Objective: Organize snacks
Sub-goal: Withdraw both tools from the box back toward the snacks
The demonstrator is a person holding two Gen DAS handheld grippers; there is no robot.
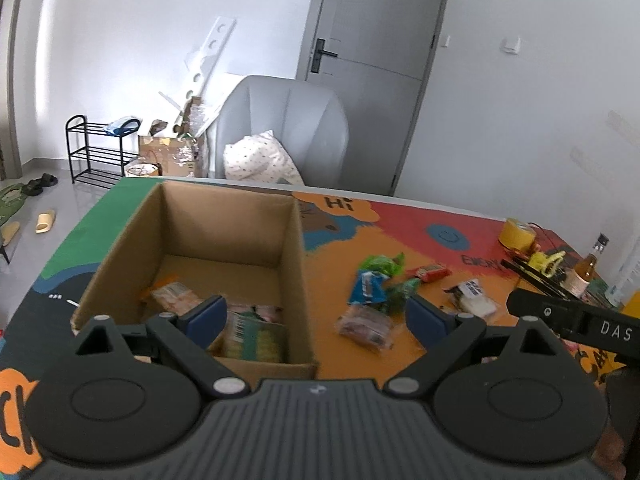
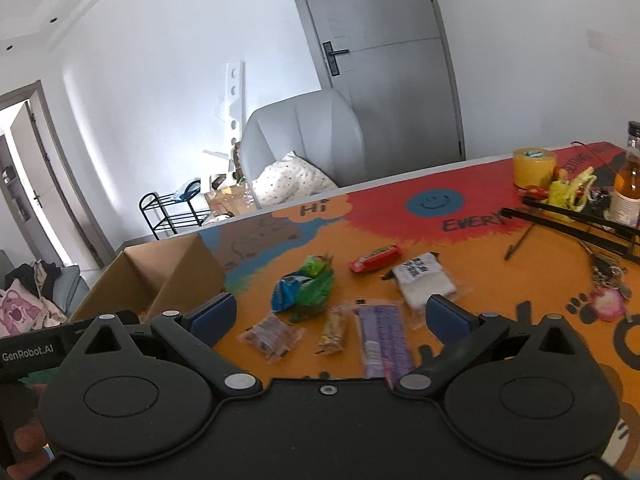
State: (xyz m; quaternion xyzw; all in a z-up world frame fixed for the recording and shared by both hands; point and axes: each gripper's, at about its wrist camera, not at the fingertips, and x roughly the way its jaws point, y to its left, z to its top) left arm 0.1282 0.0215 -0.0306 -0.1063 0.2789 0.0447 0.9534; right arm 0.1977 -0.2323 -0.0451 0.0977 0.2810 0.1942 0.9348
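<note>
On the bright cartoon worktop [image 2: 500,264], the purple pack [image 2: 384,336] lies just ahead at twelve o'clock of the empty, released right claw [image 2: 331,314], long axis pointing away; the left claw [image 1: 316,316], also released, hangs over the box [image 1: 298,280].

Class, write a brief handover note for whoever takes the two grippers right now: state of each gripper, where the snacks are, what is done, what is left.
Left gripper: open, empty, over the cardboard box's near edge.
Right gripper: open, empty, above the loose snacks.
Done: a few packets lie in the box.
Left: on the table, the purple pack, red bar, white pack, green and blue bags, and two small packets.
</note>
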